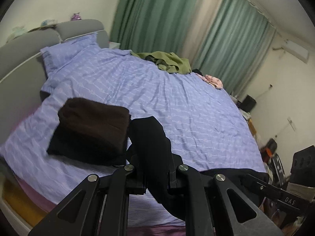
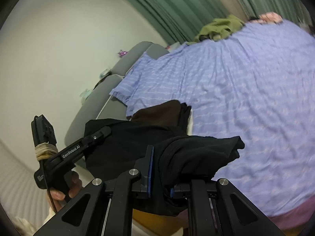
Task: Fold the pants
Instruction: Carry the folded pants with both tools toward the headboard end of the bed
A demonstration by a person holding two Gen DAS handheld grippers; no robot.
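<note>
Black pants (image 1: 151, 137) hang bunched between my two grippers above the near edge of the bed. My left gripper (image 1: 155, 169) is shut on a fold of the pants. My right gripper (image 2: 160, 169) is shut on another part of the black pants (image 2: 196, 153), which drape over its fingers. The left gripper (image 2: 98, 134) also shows in the right wrist view, held by a hand and pinching the same cloth. A stack of folded dark brown and black clothes (image 1: 92, 129) lies on the bed just left of the held pants.
The bed has a purple striped sheet (image 1: 177, 98) and a grey headboard (image 1: 23, 51). An olive green garment (image 1: 167, 61) and a pink garment (image 1: 213, 80) lie at its far side. Green curtains (image 1: 157, 13) hang behind. Dark clutter (image 1: 295, 167) stands at the right.
</note>
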